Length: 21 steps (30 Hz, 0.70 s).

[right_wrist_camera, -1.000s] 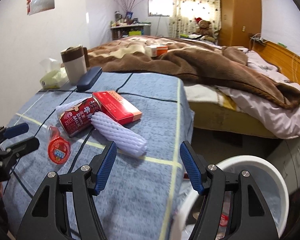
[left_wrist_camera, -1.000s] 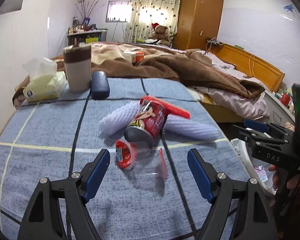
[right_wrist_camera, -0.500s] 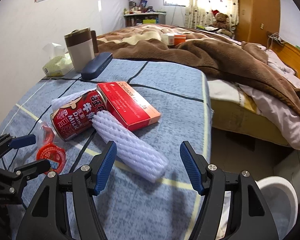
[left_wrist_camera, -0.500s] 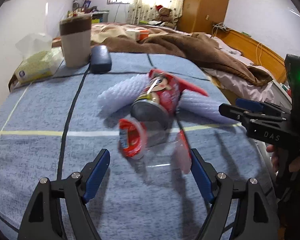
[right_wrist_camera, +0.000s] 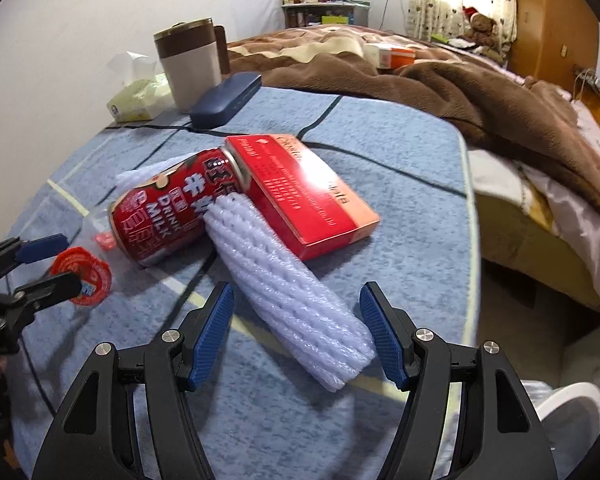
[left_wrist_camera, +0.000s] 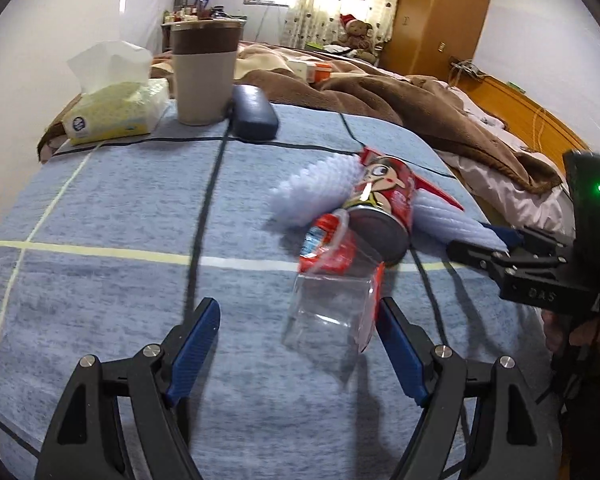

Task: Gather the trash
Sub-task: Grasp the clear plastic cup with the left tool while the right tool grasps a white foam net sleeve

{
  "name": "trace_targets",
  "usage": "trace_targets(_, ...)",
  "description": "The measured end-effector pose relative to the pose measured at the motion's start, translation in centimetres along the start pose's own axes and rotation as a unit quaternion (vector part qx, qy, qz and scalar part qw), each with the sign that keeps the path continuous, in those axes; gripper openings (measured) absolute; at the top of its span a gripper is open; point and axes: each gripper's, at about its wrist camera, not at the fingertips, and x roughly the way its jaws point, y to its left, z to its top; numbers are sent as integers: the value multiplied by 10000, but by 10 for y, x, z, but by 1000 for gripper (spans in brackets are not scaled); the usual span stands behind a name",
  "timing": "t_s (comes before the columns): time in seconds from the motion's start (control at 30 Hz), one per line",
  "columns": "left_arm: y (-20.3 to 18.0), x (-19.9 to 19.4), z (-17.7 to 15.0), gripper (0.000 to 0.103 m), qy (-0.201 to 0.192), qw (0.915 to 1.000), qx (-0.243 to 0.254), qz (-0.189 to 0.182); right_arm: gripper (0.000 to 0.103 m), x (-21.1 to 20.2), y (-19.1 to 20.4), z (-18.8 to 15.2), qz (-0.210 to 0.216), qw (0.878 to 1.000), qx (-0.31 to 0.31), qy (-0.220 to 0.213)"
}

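Red milk can (right_wrist_camera: pixel 168 212) on side, white foam sleeve (right_wrist_camera: pixel 296 300) alongside.

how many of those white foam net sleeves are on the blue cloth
2. One foam sleeve lies between the right claw fingers, its far end against the red can. The other lies behind the can, mostly hidden. More could be hidden under the pile.

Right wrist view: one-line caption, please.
Open right hand-held gripper straddles white foam sleeve beside red can and red box.
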Motion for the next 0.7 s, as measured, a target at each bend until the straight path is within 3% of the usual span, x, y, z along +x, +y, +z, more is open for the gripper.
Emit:
trace_targets(0.13, 0, -1, 4, 81, -41, 9996, 67, -286, 54, 0, 2, -2, 8, 10000, 96, -7)
trace_targets(0.27, -5, 3, 9, 81, -18, 9990, 273, -356, 49, 0, -2, -4, 51, 9997, 230, 5)
trace_targets(0.47, -8, 12, 11, 81, 29, 9990, 434, -109, 39, -2, -2, -6, 75, 9993, 369, -68)
trace_targets(0.53, -6, 13, 11, 75, 74, 9989, 313, -332, 36, -2, -1, -7, 62, 9991, 405, -90)
trace_targets(0.7, -9, 10, 10, 58, 15, 9986, 369, -375, 31, -4, 2, -10, 38, 9988, 461, -144)
